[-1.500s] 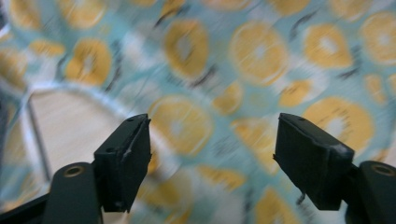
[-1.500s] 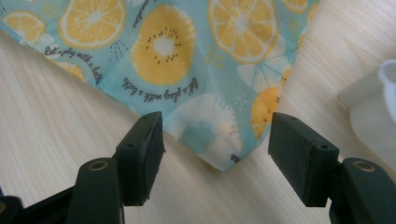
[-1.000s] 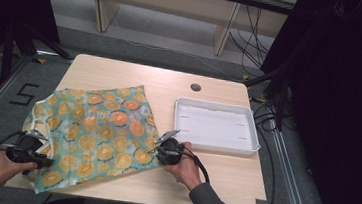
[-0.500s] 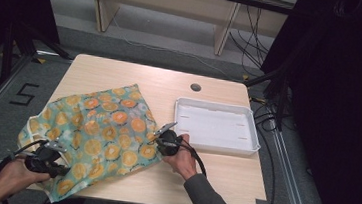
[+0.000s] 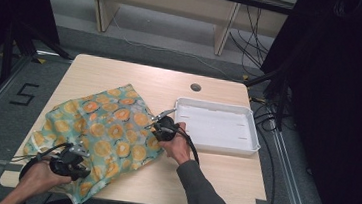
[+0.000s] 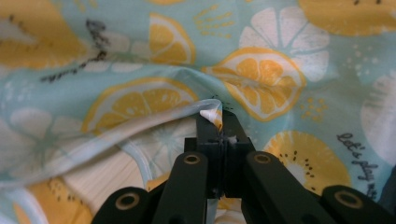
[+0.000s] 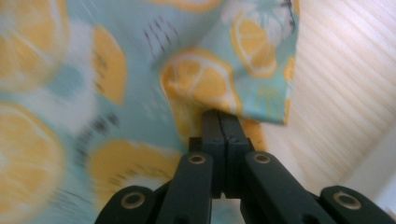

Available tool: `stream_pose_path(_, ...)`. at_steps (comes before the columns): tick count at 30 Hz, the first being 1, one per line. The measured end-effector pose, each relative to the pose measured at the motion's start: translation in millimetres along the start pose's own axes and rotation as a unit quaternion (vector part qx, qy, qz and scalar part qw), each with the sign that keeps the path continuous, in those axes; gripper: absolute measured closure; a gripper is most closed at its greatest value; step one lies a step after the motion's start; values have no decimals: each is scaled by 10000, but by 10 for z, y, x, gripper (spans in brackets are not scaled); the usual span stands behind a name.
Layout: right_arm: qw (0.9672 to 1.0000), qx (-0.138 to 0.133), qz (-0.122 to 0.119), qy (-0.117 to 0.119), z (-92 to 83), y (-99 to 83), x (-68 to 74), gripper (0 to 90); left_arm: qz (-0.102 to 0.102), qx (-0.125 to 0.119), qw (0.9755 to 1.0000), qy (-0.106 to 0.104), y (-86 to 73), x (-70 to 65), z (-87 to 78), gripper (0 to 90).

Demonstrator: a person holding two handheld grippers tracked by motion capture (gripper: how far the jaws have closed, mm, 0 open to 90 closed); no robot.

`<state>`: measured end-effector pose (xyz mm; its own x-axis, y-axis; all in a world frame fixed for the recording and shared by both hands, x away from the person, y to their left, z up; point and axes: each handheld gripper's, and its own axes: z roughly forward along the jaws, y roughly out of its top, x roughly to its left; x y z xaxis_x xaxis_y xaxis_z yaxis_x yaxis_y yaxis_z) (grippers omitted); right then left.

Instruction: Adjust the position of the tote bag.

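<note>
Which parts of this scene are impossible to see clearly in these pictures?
- High view: the cloth hangs past the table edge; the left gripper covers its grip.
- Right gripper view: the cloth print at left is blurred.
- Left gripper view: the black writing is cut off at the right edge.
- High view: the tray marks are too small.

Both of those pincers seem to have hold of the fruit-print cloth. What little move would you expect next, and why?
Probably a gentle lift of both, carrying the held edges across for a fold. The left gripper is shut on a pinch of the cloth at its near edge, and the right gripper is shut on the cloth's edge beside the white tray. The cloth lies rumpled on the table, not yet folded.
</note>
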<state>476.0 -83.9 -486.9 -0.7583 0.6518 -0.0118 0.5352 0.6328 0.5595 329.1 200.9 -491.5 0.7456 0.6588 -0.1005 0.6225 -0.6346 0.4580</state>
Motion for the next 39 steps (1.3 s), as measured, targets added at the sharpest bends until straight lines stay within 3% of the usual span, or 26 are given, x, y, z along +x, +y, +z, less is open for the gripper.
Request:
stream_pose_path(3, 9999, -75, -74, -47, -23, 80, 2, 900, 79, -9, 9999, -79, 110, -34, 63, 888)
stream_pose_path(4, 9995, -168, -183, -220, -61, 107, 10, 889, 44, -17, 9999, -99, 138, -47, 78, 888)
stream_pose_path(6, 9989, -199, -271, -317, -157, 133, 23, 861, 66, -64, 9999, -99, 212, -79, 127, 888)
stream_pose_path(7, 9989, -231, -316, -275, -194, 136, 18, 840, 120, -58, 9998, -129, 259, -86, 153, 888)
stream_pose_path(8, 9981, -388, -352, -335, -246, 121, 11, 824, 116, -61, 9998, -127, 285, -94, 167, 888)
stream_pose_path(10, 9980, -462, -208, -369, -344, 96, 34, 788, 151, -87, 9998, -129, 353, -114, 200, 888)
stream_pose_path(13, 9981, -571, -86, -217, -492, 57, 78, 733, 228, -120, 9995, -164, 439, -137, 226, 888)
stream_pose_path(17, 9991, -415, -98, 74, -604, -56, 176, 678, 237, -179, 9994, -153, 522, -176, 262, 888)
stream_pose_path(18, 9986, -475, -184, 129, -602, -85, 216, 657, 243, -180, 9994, -163, 540, -185, 272, 888)
stream_pose_path(19, 9990, -409, -7, 162, -630, -119, 274, 637, 242, -196, 9994, -177, 555, -192, 281, 887)
stream_pose_path(20, 9986, -438, -95, 283, -644, -137, 295, 612, 269, -189, 9993, -171, 569, -196, 286, 887)
stream_pose_path(22, 9981, -495, 113, 361, -662, -162, 371, 579, 296, -188, 9992, -177, 578, -207, 285, 887)
stream_pose_path(24, 9970, -591, 111, 487, -679, -155, 433, 561, 291, -204, 9992, -197, 570, -214, 282, 886)
stream_pose_path(27, 9972, -476, 58, 580, -670, -122, 525, 509, 326, -235, 9990, -201, 563, -220, 251, 883)
stream_pose_path(29, 9965, -524, 125, 637, -627, -113, 597, 458, 199, -396, 9989, -177, 548, -246, 228, 877)
stream_pose_path(31, 9955, -548, 192, 753, -588, -119, 657, 428, 369, -302, 9985, -252, 532, -239, 127, 856)
stream_pose_path(32, 9959, -417, 208, 776, -596, -124, 698, 420, 433, -342, 9980, -293, 527, -234, 61, 828)
stream_pose_path(33, 9958, -413, 149, 807, -580, -134, 724, 399, 191, -580, 9975, -347, 514, -254, -13, 785)
stream_pose_path(35, 9960, -308, 103, 831, -531, -152, 774, 386, 244, -876, 9954, -311, 492, -186, -217, 696)
stream_pose_path(38, 9970, -200, 82, 739, -428, -178, 830, 370, 139, -1026, 9946, -72, 422, -13, -515, 607)
stream_pose_path(39, 9975, -49, 55, 706, -419, -181, 838, 363, 14, -1042, 9945, 41, 381, 71, -598, 587)
